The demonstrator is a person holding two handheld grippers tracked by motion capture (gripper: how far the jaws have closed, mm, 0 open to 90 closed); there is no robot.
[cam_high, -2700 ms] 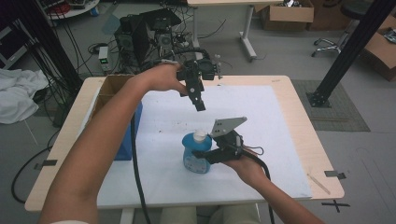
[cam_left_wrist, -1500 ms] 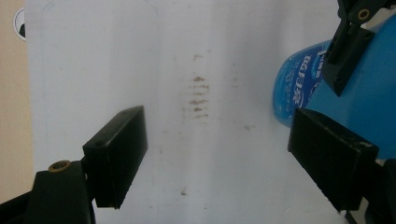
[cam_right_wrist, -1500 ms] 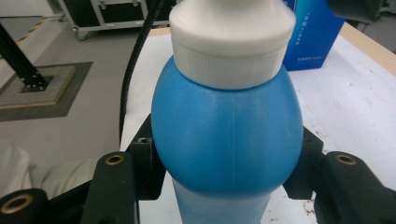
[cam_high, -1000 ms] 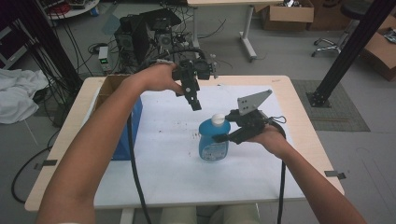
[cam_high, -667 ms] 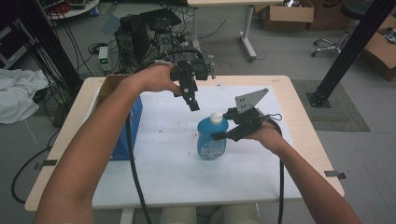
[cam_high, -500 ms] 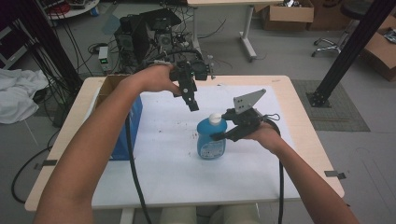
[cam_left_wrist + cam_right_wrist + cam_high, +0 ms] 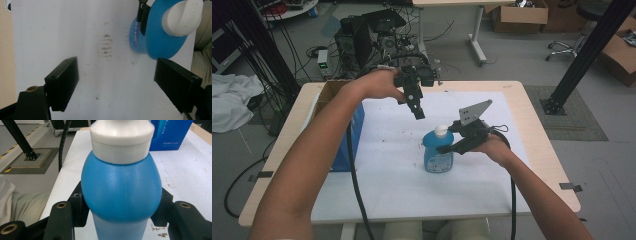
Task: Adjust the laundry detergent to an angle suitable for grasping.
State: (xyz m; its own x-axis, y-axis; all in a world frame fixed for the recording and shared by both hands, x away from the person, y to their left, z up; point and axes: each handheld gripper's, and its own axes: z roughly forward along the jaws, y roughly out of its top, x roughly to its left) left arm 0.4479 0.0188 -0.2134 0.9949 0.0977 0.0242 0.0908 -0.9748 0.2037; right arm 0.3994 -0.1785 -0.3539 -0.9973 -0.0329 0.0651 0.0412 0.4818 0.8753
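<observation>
CHANGE: blue plastic bottle with white screw cap [image 7: 438, 152] carried right and a little farther since 2.7 s ago, now set lower, seemingly standing on white table sheet [image 7: 382, 190] | MEANING: probably placed, ready for uncapping | JAWS: right gripper [image 7: 443, 148] clenched on bottle body; left gripper [image 7: 418, 115] released, hovering above-left of cap | ROOM: bottle near sheet centre, well apart from edges; blue carton [image 7: 354, 135] far left.

Right gripper [image 7: 447, 148] grips blue bottle [image 7: 438, 152].

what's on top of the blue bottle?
A white cap tops the bottle. Contents hidden: the plastic is opaque and the right claw grips its sides.
</observation>
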